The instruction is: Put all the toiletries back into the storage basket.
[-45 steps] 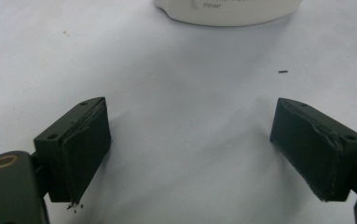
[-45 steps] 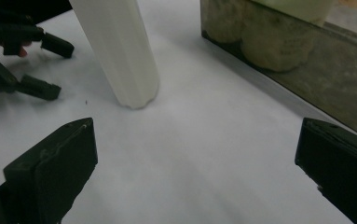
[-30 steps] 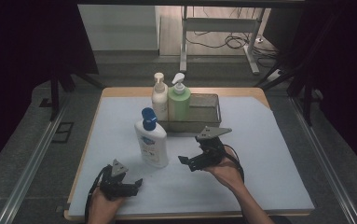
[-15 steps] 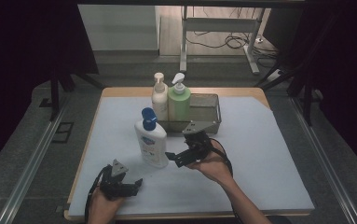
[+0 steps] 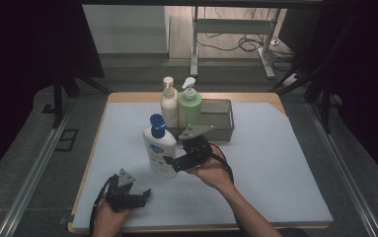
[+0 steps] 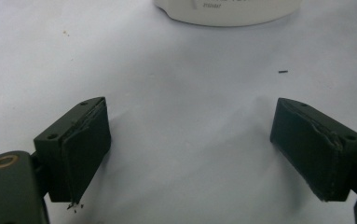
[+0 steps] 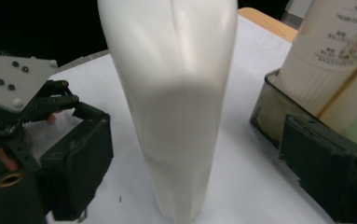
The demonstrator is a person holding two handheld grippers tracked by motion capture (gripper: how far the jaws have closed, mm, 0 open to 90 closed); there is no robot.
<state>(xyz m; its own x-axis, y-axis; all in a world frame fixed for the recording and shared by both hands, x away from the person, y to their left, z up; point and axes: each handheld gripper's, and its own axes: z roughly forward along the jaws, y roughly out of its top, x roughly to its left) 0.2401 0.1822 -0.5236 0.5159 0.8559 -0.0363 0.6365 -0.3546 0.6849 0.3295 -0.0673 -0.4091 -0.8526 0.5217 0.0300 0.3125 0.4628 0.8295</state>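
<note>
Desk (image 5: 285,163): I am working over its pale sheet.
Bottle (image 5: 158,148): standing upright near the middle, blue cap on top.
Right gripper (image 5: 169,161): fingers closing in around the bottle, gaps showing either side.
Left gripper (image 5: 142,195): I am resting it, fingers released.

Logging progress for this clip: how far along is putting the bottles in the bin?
Done: two pump bottles stand in the grey bin. In hand: the right claw straddles the blue-capped bottle, its jaws just closing but not yet pressing. Left: grip, lift, bin it. The left claw rests open.
</note>
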